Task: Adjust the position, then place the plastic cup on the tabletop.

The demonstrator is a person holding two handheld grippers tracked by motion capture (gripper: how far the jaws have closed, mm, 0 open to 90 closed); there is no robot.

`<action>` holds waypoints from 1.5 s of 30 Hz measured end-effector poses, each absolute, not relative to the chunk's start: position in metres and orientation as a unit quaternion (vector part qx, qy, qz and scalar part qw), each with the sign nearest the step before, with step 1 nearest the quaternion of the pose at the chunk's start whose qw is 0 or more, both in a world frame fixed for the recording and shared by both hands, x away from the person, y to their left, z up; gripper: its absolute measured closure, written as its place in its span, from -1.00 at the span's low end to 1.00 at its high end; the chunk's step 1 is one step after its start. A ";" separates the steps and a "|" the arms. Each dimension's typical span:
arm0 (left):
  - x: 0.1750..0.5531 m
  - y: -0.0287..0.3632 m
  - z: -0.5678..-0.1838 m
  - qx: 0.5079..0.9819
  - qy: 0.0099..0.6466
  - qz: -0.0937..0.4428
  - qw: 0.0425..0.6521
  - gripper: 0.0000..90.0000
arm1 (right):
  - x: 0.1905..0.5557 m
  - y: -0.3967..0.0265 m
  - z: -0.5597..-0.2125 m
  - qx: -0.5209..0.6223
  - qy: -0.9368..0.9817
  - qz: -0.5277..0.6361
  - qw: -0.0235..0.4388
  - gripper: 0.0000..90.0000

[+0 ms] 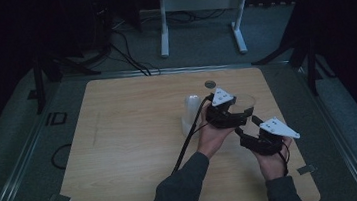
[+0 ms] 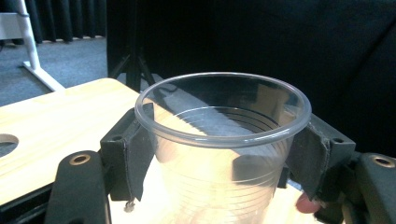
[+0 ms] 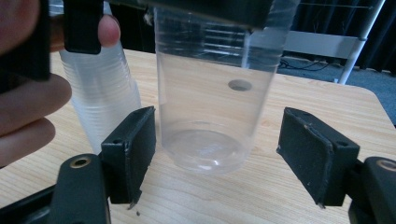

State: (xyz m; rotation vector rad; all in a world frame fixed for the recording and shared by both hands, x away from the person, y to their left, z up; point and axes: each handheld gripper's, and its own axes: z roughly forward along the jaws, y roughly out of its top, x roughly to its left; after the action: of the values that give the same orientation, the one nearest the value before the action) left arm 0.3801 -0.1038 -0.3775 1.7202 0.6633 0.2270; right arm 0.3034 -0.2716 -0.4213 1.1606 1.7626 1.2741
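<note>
A wooden table (image 1: 136, 150) is seen under both hands. A stack of clear cups (image 1: 191, 113) stands upright on it, just left of the left gripper (image 2: 219, 154), whose pads are pressed on the sides of a single clear plastic cup (image 2: 223, 140), held upright above the tabletop. The right gripper (image 3: 217, 144) is set around the cup's base, its jaws spread wide and clear of the wall.

- Looks like a lab / recording setup, not a home.
- Light wood table (image 1: 136, 150) sits alone on grey carpet, tape marks at its corners.
- Black curtains (image 1: 342, 3) all round, room dim.
- White metal stand (image 1: 200, 7) at the back, black cables (image 1: 129, 53) trailing over the floor, tripod legs (image 1: 45, 69) at left.
</note>
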 end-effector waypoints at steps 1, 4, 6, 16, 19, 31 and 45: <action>0.380 -0.104 -0.378 0.741 0.287 0.099 0.598 -0.36 | 0.303 -0.272 -0.421 0.442 0.675 0.488 0.333 -0.39; 0.381 -0.102 -0.380 0.741 0.289 0.099 0.598 -0.36 | 0.301 -0.272 -0.420 0.441 0.675 0.489 0.332 -0.39; 0.380 -0.102 -0.380 0.742 0.288 0.102 0.597 -0.36 | 0.301 -0.272 -0.420 0.438 0.676 0.490 0.333 -0.39; 0.381 -0.096 -0.380 0.741 0.292 0.113 0.593 -0.35 | 0.298 -0.275 -0.420 0.439 0.678 0.485 0.335 -0.37; 0.381 -0.093 -0.380 0.739 0.293 0.116 0.595 -0.35 | 0.298 -0.278 -0.421 0.442 0.675 0.485 0.337 -0.37; 0.381 -0.087 -0.383 0.742 0.297 0.124 0.588 -0.35 | 0.298 -0.286 -0.420 0.451 0.667 0.485 0.342 -0.37; 0.376 -0.084 -0.386 0.740 0.289 0.133 0.593 -0.35 | 0.298 -0.292 -0.419 0.457 0.659 0.486 0.347 -0.38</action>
State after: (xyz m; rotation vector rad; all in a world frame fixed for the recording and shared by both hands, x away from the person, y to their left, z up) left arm 0.3757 -0.0836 -0.3865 1.7193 0.6723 0.3083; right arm 0.2983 -0.2916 -0.4194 1.1854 1.7096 1.2603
